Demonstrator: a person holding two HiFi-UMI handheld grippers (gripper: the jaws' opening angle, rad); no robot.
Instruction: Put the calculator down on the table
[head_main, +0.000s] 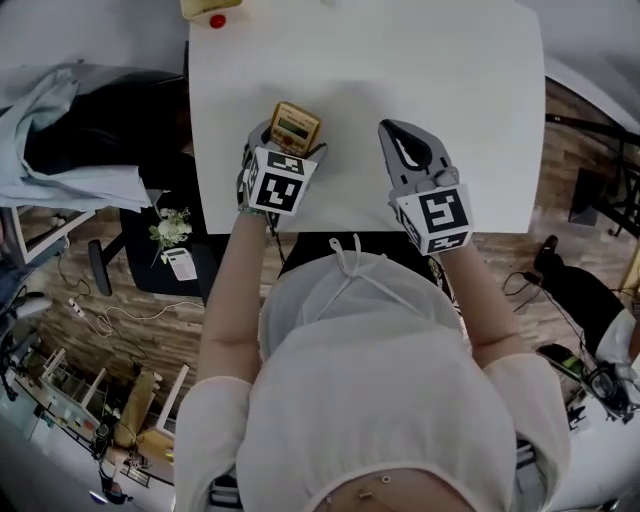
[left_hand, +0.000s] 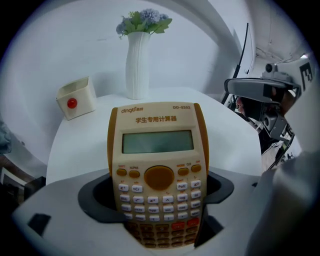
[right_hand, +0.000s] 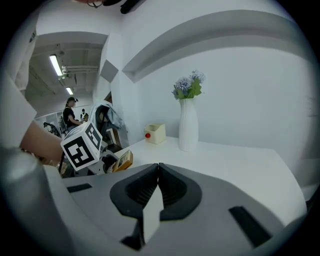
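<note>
An orange and cream calculator (left_hand: 159, 170) with a grey screen stands between the jaws of my left gripper (left_hand: 157, 200), which is shut on its lower end. From the head view the calculator (head_main: 294, 127) sticks out past my left gripper (head_main: 284, 158) over the near part of the white table (head_main: 430, 70). Whether it touches the tabletop I cannot tell. My right gripper (head_main: 403, 142) hovers beside it to the right, shut and empty; in the right gripper view its jaws meet (right_hand: 158, 176). The calculator (right_hand: 123, 160) shows there at the left.
A white ribbed vase with flowers (left_hand: 138, 55) and a cream box with a red button (left_hand: 76, 97) stand at the table's far side. A chair with clothes (head_main: 75, 140) sits left of the table. Cables lie on the wooden floor.
</note>
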